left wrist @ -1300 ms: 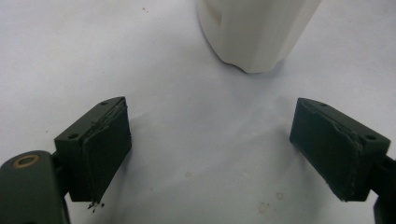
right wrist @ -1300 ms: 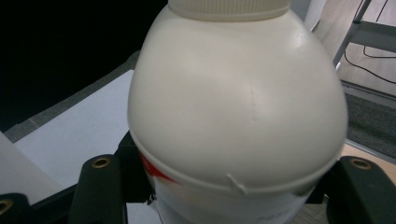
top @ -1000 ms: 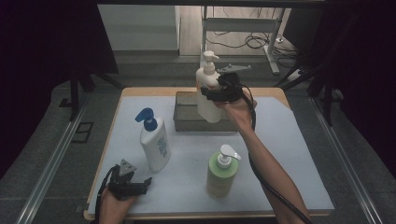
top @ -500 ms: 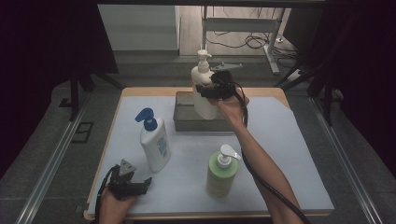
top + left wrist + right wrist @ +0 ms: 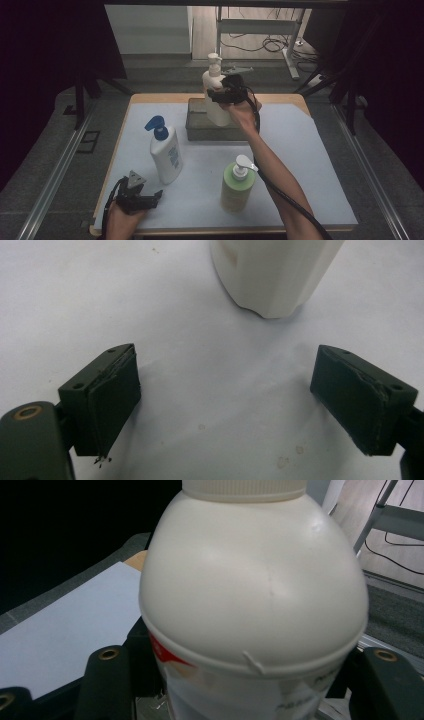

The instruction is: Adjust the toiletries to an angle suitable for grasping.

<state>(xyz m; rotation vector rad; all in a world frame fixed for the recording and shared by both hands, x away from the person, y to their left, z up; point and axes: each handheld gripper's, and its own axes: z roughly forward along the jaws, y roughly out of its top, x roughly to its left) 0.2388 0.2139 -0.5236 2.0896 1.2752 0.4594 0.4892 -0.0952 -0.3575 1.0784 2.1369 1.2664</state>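
right now the cream pump bottle (image 5: 216, 97) hangs upright over the grey bin (image 5: 196, 126) at the far edge of the table, clamped at its shoulder by my right gripper (image 5: 220, 95). if i let go too high, i think it could clip the bin wall and tip. my left gripper (image 5: 150, 199) rests on the white mat (image 5: 310, 165) with jaws spread and nothing in them, just beside the blue-capped bottle (image 5: 166, 152); the green bottle (image 5: 237, 186) stands nearer my right forearm, which could brush it.
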